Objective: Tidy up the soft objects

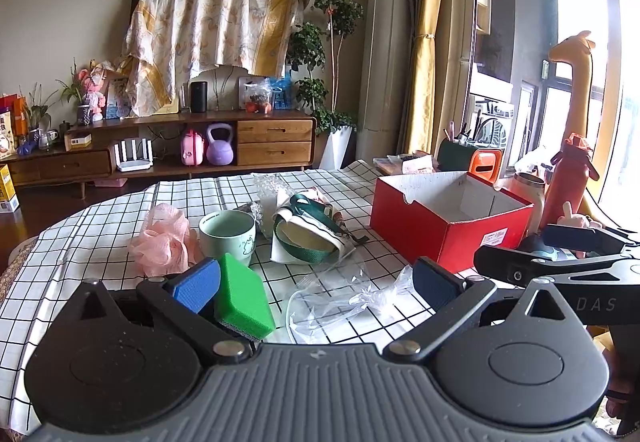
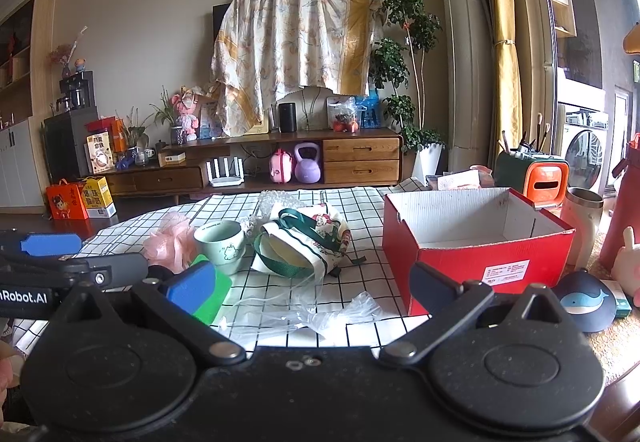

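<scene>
Your left tool (image 1: 316, 282), jaws wide, has the green sponge (image 1: 242, 294) just beside its left finger, the red box (image 1: 448, 217) far right.

The checked table (image 1: 120, 242) carries one green sponge (image 1: 242, 296), one pink mesh puff (image 1: 164, 242), one pale green cup (image 1: 227, 232), one cloth bag (image 1: 308, 238), one clear plastic bag (image 1: 340, 296) and one red box (image 1: 448, 226).
</scene>
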